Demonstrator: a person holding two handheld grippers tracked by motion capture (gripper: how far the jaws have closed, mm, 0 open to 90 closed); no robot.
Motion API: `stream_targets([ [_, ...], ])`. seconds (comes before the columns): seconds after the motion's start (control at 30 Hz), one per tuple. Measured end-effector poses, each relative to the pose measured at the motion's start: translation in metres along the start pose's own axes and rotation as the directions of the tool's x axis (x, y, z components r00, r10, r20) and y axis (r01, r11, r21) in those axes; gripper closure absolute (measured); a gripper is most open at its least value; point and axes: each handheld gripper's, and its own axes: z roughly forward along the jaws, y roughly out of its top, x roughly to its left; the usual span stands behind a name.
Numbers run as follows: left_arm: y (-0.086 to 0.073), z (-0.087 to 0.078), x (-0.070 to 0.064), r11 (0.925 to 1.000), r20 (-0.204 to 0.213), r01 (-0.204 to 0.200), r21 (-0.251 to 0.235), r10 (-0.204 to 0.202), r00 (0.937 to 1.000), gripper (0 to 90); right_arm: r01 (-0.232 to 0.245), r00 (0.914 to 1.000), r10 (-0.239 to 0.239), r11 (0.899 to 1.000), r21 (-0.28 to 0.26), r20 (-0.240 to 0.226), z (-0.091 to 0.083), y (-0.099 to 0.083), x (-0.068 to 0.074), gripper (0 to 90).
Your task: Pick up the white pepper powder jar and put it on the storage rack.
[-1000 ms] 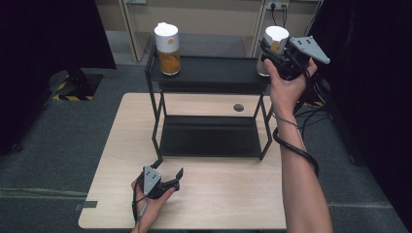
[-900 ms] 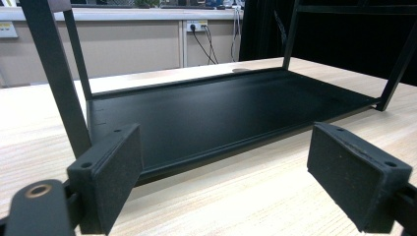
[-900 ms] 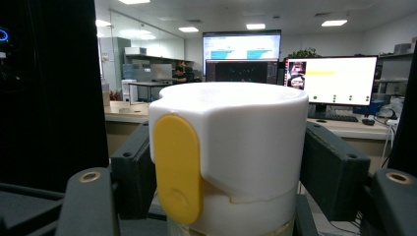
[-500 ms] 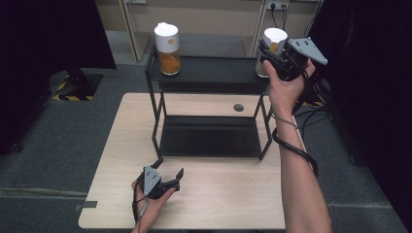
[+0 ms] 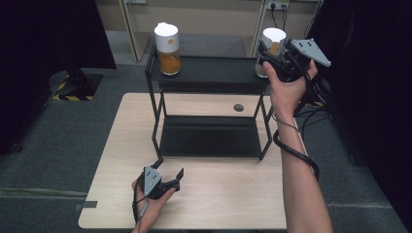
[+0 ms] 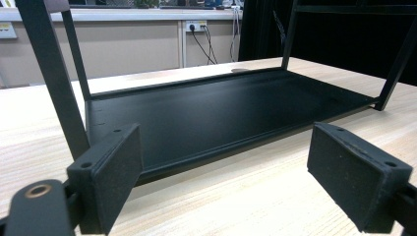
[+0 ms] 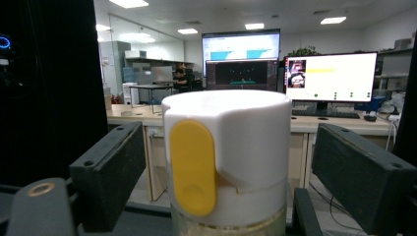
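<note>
The pale wooden desk [image 5: 209, 204] carries a black two-tier metal rack [image 5: 209, 77], which spans most of its far half. On the rack's top shelf stand two clear jars with white caps: one filled with orange contents at the far left [image 5: 167, 48], and the one in hand, a jar with a white cap and yellow flip tab [image 7: 226, 152], at the far right corner.

The right tongs [image 5: 273, 54] are raised to that right jar, their pads wide apart with the cap between them and a gap on both sides; nothing is gripped yet. The left tongs [image 5: 167, 177] rest low on the near desk edge, also wide open and empty, facing the rack's bare lower shelf [image 6: 221, 113].

To take the jar well, I judge the right tongs should close squarely on the white cap or just under it, centred so both pads meet it together, since the jar sits close to the shelf's corner and an uneven squeeze could nudge it off the edge. Lifting straight up before moving sideways should keep it clear of the rack's frame.

Little stands in the way: the other jar is well apart, and the rack's upright post [image 6: 54, 78] is the nearest obstacle for the left tongs.
</note>
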Motion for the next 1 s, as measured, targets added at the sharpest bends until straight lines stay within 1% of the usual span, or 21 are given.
stream_targets([
  [0.1,0.000,0.000,0.000,1.0000,0.000,0.000,0.000,0.000,1.0000,13.3,0.002,1.0000,-0.002,1.000,0.003,-0.004,-0.002,0.000,-0.001,11.3],
  [0.4,0.000,0.000,-0.001,1.0000,0.001,-0.001,0.000,0.001,1.0000,13.2,0.010,0.9995,-0.009,1.000,0.018,-0.030,-0.017,-0.002,-0.004,7.7],
  [0.57,0.000,0.000,-0.001,1.0000,0.002,-0.002,0.001,0.002,1.0000,13.2,0.015,0.9989,-0.014,0.999,0.030,-0.044,-0.025,-0.007,-0.005,6.7],
  [0.7,0.001,0.000,-0.001,1.0000,0.002,-0.004,0.005,0.004,1.0000,13.3,0.014,0.9986,-0.013,1.000,0.018,-0.051,-0.031,-0.014,-0.006,6.7],
  [0.9,0.000,0.000,-0.002,1.0000,0.001,-0.005,0.002,0.005,1.0000,13.3,0.007,0.9973,-0.006,1.000,0.019,-0.073,-0.038,-0.020,-0.006,6.7],
  [1.0,0.001,0.000,-0.002,1.0000,0.002,-0.006,0.003,0.006,1.0000,13.2,0.012,0.9968,-0.010,1.000,0.016,-0.079,-0.042,-0.024,-0.005,6.7],
])
